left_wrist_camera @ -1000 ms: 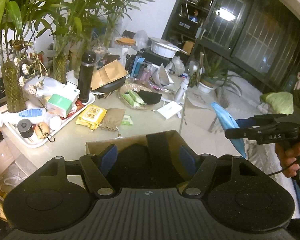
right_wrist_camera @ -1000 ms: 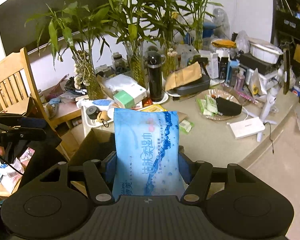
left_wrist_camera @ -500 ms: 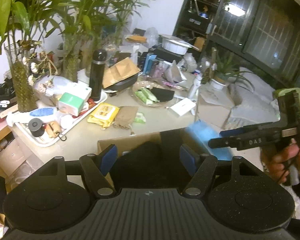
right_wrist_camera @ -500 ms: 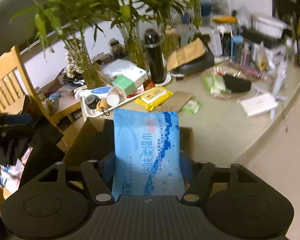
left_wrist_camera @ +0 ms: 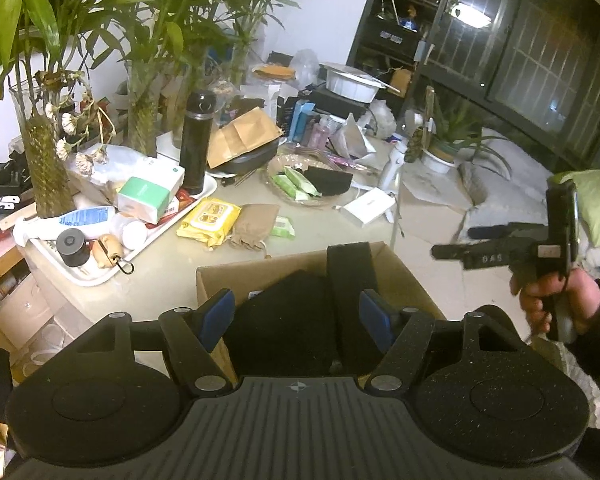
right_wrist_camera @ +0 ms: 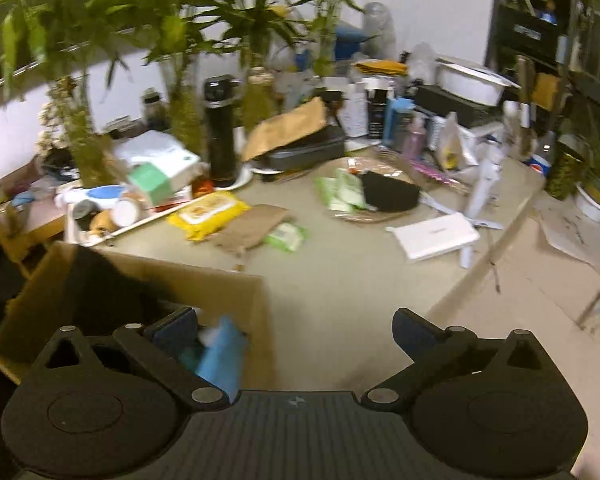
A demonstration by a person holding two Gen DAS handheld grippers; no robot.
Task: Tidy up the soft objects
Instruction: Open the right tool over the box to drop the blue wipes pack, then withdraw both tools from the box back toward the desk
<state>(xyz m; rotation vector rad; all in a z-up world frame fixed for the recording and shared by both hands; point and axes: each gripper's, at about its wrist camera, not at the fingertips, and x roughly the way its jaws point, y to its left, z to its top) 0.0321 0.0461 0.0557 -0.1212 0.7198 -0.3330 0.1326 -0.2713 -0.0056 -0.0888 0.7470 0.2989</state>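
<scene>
A cardboard box [left_wrist_camera: 260, 272] sits at the table's near edge, with dark soft items inside. My left gripper [left_wrist_camera: 298, 314] hovers over it, open and empty. My right gripper [right_wrist_camera: 294, 328] is open and empty beside the box [right_wrist_camera: 220, 280]; it also shows in the left wrist view [left_wrist_camera: 444, 251]. The blue wet-wipe pack [right_wrist_camera: 220, 356] lies in the box by the left finger. A yellow wipe pack [left_wrist_camera: 208, 220], a brown pouch [left_wrist_camera: 254, 226] and a small green pack [left_wrist_camera: 283, 227] lie on the table.
A white tray [left_wrist_camera: 100, 272] with bottles and a tissue box stands at left. A black flask [left_wrist_camera: 196, 144], bamboo vases [left_wrist_camera: 44, 160], a basket [left_wrist_camera: 284, 196] with green packs and a white box [left_wrist_camera: 366, 206] crowd the far table.
My right gripper has opened and let go of the blue wipe pack, which has dropped into the box. The right gripper has shifted right; the left stays over the box.
</scene>
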